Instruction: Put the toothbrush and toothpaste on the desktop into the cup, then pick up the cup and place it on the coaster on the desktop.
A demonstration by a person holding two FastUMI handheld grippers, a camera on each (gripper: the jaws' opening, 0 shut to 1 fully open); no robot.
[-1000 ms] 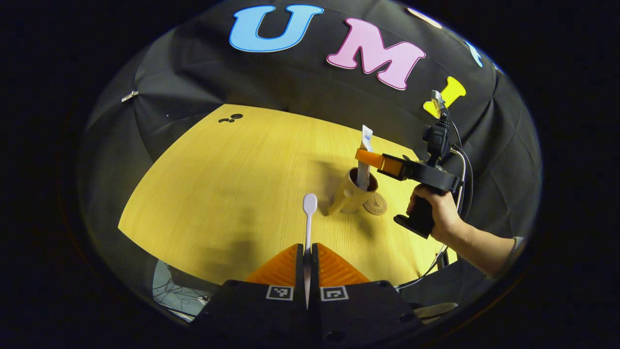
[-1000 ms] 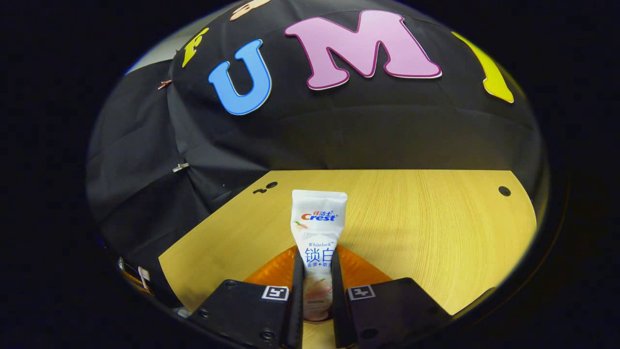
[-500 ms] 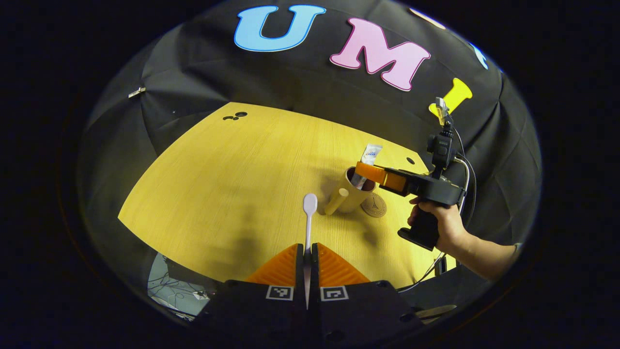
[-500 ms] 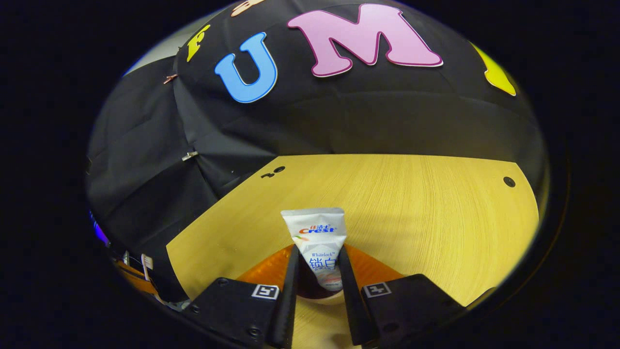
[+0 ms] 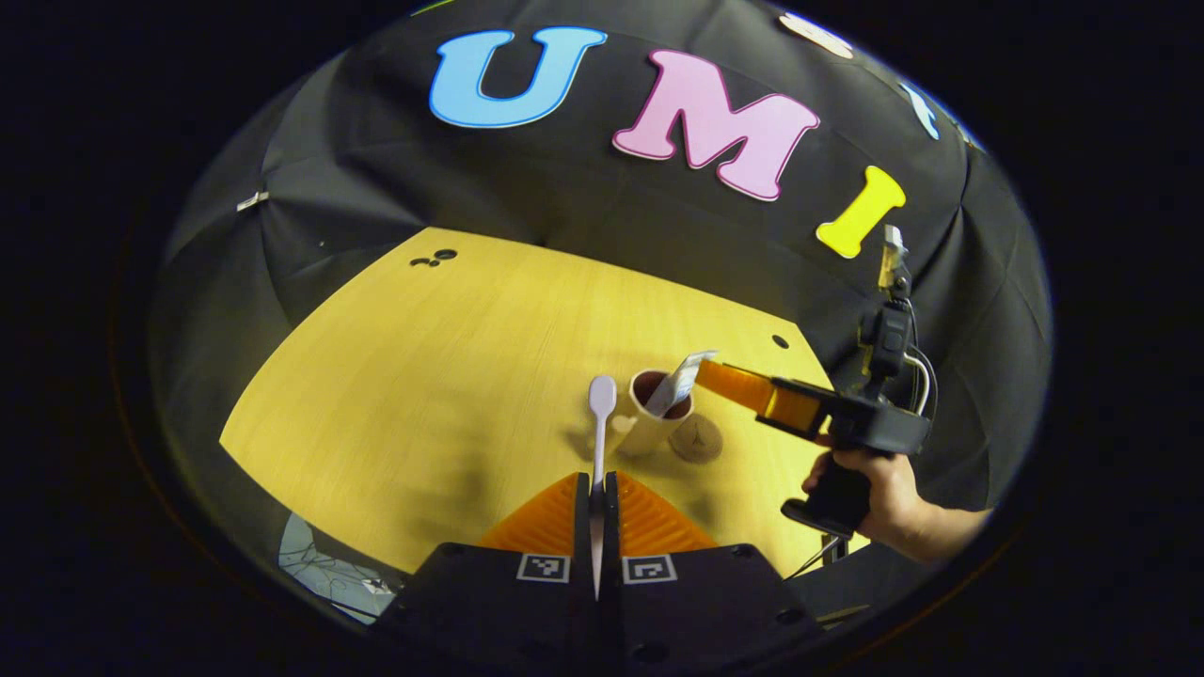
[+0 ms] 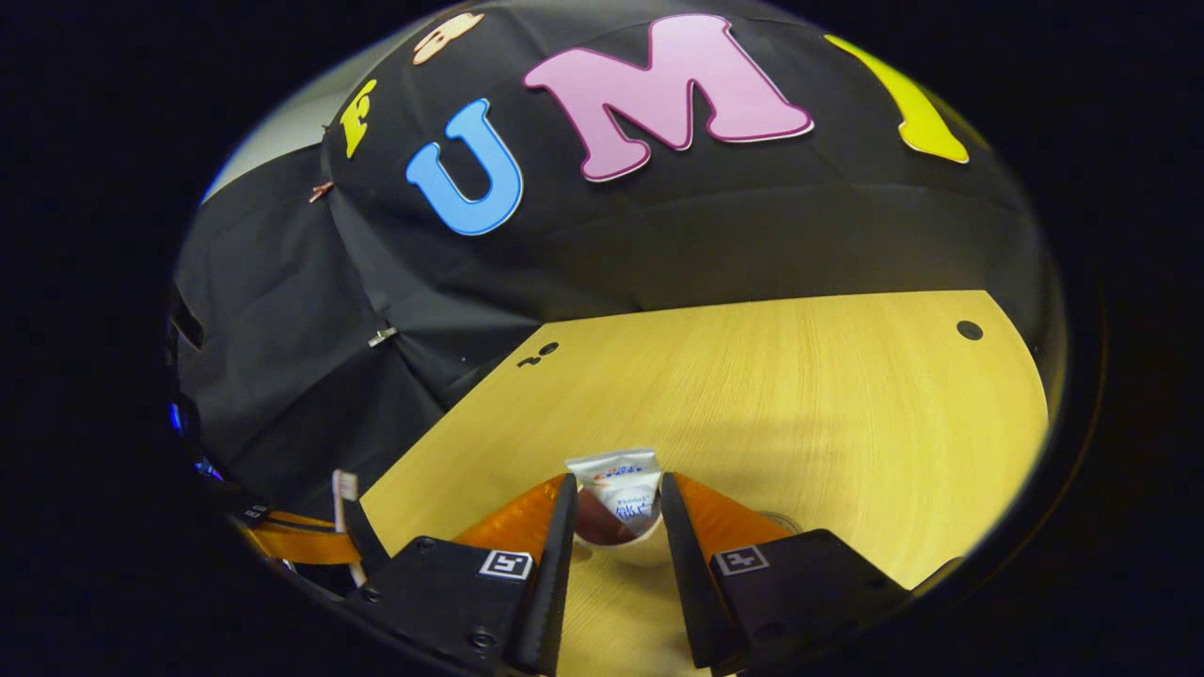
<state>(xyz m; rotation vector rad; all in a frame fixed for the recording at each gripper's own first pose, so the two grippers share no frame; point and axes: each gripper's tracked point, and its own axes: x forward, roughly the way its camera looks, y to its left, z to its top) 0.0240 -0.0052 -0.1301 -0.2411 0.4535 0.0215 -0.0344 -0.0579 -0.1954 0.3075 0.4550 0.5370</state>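
Observation:
My left gripper (image 5: 596, 478) is shut on the handle of a white toothbrush (image 5: 601, 400), whose head points forward over the wooden desktop (image 5: 423, 376). Just past the head stands a tan cup (image 5: 647, 428) with a dark inside. The toothpaste tube (image 5: 682, 381) leans in it. A round brown coaster (image 5: 696, 439) lies right of the cup. My right gripper (image 5: 715, 376), held by a hand (image 5: 889, 512), hovers by the tube's top. In the right gripper view that gripper (image 6: 616, 481) is open, its fingers either side of the tube (image 6: 616, 467) in the cup (image 6: 644, 553).
The black cloth wall rings the desktop (image 6: 800, 395) closely on the far side. Small dark holes (image 5: 779, 341) mark the wood near its back edge. At the lower left of the right gripper view my left gripper (image 6: 292, 543) holds the toothbrush (image 6: 344, 489).
My right gripper lowered the toothpaste into the cup and opened, and the tube now leans there free. That gripper pulled back to the right. My left gripper rose a little with the toothbrush.

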